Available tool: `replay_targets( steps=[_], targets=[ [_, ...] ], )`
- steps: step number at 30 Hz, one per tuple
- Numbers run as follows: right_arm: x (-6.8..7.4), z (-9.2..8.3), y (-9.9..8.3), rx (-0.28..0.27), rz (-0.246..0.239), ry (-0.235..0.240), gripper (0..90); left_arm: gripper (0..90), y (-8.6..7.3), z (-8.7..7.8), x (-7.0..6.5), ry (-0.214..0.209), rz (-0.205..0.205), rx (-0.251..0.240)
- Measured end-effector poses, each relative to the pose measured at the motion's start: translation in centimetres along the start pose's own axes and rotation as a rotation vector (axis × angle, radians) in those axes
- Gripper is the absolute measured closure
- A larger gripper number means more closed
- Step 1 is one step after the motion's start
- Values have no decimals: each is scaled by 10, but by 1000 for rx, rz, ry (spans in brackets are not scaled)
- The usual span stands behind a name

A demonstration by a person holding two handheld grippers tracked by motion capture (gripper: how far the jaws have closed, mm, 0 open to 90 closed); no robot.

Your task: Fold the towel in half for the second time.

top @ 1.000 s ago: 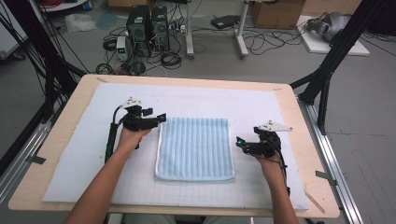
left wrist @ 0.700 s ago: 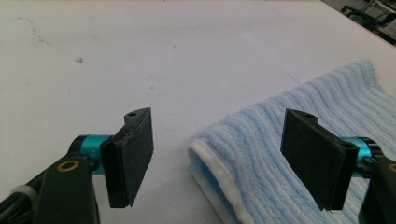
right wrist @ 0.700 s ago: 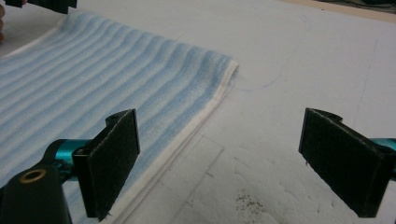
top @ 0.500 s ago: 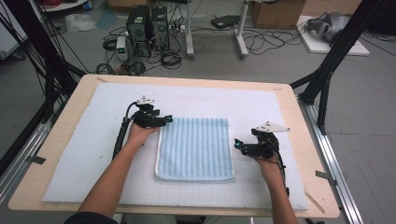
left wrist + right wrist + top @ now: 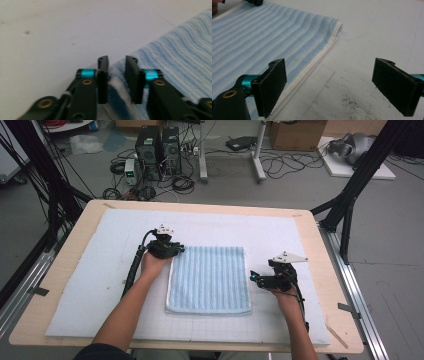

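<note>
Nearest me, lower right of the high view, my right gripper (image 5: 255,278) hangs with jaws wide, just beside the towel's (image 5: 209,279) right edge. The blue striped towel lies flat mid-frame on the white mat (image 5: 100,270). Farther, upper left, my left gripper (image 5: 176,249) has just been closing, pinching the towel's corner.

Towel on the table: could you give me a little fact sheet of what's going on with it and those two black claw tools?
towel: blue-striped, white-edged, folded flat on the white mat
left gripper: at the towel's far left corner; its jaws have just been closing, and the corner is bunched between them
right gripper: jaws wide open, low over the mat beside the towel's right edge, nothing between them
table: light wood under the mat
likely next: probably a lift of the pinched corner
</note>
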State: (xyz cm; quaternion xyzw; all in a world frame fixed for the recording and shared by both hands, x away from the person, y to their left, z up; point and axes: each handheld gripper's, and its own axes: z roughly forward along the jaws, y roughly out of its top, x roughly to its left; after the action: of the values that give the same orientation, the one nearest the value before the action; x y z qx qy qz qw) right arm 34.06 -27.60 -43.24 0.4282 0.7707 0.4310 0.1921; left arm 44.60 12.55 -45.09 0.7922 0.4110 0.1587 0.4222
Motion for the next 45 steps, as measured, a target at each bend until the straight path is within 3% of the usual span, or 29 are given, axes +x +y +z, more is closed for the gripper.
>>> replay_targets(
  steps=[3, 13, 20, 24, 26, 30, 33, 35, 40, 43, 45],
  targets=[
    [1, 1, 0, -5, 4, 3, 116, 840, 0, 0, 0, -13, -7, -1],
    [-1, 14, 10, -6, 19, -1, 115, 860, -1, 0, 4, -32, -44, -9],
    [-4, 52, 28, 62, 7, 31, 116, 859, -1, 0, 4, -39, -48, -11],
    [-8, 76, 42, 100, -15, -8, 131, 859, -1, 0, 4, -37, -47, -11],
    [-12, 85, 46, 98, -18, -8, 263, 859, -1, 0, 4, -38, -48, -12],
    [-14, 100, 47, 127, 32, -3, 354, 859, -1, -1, 4, -38, -42, -8],
    [-11, 102, 48, 107, 29, 45, 631, 859, -1, -1, 3, -35, -36, -9],
    [-8, 104, 49, 111, -13, 54, 748, 859, -1, -1, 2, -32, -38, -9],
    [-4, 101, 51, 119, -66, 75, 817, 859, -3, -4, 1, -24, -47, -40],
    [-4, 99, 52, 91, -67, 70, 822, 859, -3, -6, 3, -24, -54, -50],
    [-5, 97, 54, 76, -62, 70, 825, 860, -1, -8, 5, -24, -65, -88]
  ],
)
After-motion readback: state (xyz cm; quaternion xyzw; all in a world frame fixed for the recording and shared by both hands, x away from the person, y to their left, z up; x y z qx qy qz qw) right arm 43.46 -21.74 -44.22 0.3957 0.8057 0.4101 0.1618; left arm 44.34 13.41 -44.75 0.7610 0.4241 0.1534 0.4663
